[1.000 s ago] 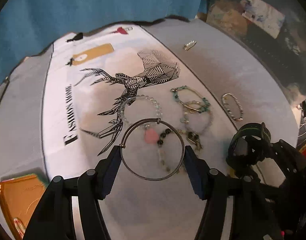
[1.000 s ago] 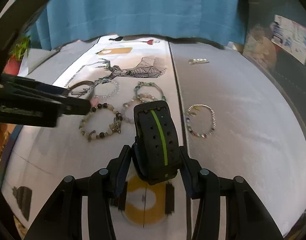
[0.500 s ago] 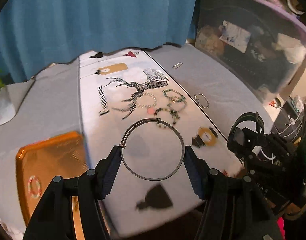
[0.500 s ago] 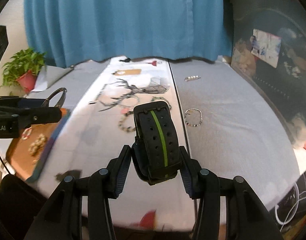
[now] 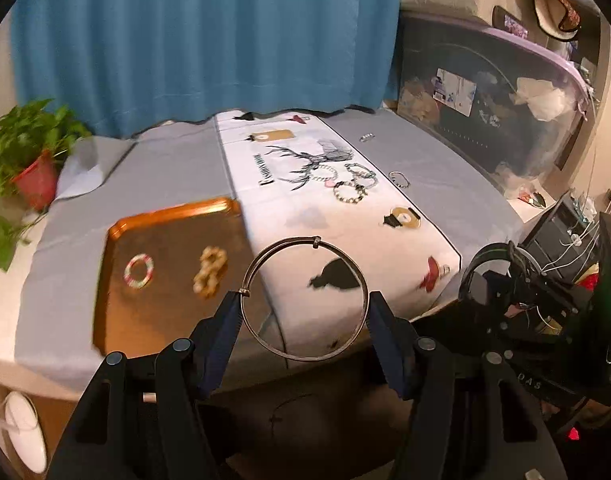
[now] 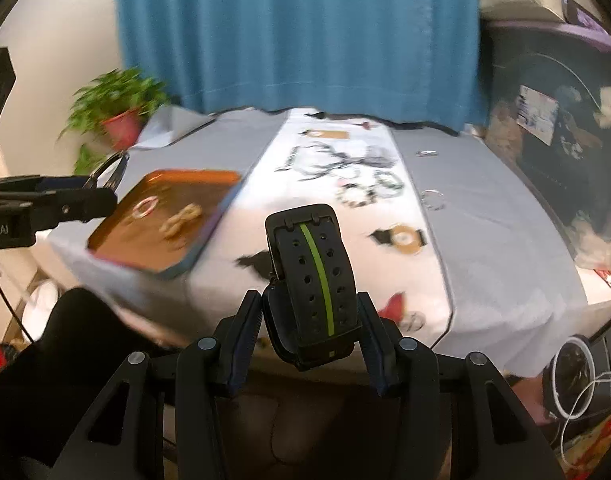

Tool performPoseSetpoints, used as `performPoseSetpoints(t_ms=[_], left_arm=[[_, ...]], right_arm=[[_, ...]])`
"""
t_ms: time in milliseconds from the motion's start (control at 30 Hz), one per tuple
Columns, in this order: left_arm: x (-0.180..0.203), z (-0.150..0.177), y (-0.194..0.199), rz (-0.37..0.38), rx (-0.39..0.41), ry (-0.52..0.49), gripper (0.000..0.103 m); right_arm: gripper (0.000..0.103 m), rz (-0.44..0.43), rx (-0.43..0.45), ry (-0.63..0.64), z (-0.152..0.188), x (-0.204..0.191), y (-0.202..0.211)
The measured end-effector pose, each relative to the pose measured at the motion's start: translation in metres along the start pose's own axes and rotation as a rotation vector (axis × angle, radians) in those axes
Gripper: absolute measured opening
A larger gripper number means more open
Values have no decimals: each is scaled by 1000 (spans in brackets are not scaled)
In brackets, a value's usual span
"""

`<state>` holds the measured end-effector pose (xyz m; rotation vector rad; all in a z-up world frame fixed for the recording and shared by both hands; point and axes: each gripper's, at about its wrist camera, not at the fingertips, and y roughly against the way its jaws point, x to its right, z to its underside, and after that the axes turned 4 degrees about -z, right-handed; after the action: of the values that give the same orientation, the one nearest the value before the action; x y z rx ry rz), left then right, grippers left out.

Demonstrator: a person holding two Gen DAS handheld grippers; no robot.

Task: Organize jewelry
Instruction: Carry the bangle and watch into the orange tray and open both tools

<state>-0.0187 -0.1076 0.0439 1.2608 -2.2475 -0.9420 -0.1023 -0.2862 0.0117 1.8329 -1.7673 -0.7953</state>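
One wire bangle (image 5: 303,299) is clamped flat-on between the left gripper (image 5: 304,322) jaws; one black watch (image 6: 311,284) is gripped by the right gripper (image 6: 310,332), strap upright; two pieces are counted in the orange tray (image 5: 117,240) at the table's near-left corner.

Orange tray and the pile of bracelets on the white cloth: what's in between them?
Just bare white cloth with printed pictures; no jewelry lies between the tray and the bracelets. The left wrist view shows it best.
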Motion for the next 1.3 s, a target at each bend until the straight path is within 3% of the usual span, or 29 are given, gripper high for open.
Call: performPoseSetpoints(t_ms=[233,433,1300], left_arm=[[-13,58,34,-38,1,48,59],[-21,82,47,-40,6,81,59],[-32,92,50,-33,19,114,59]], right_arm=[[48,-75,-49,59,30,-57,13],[48,-93,-71,122,44,-85,21],[48,-85,-117,176,46,-102,14]])
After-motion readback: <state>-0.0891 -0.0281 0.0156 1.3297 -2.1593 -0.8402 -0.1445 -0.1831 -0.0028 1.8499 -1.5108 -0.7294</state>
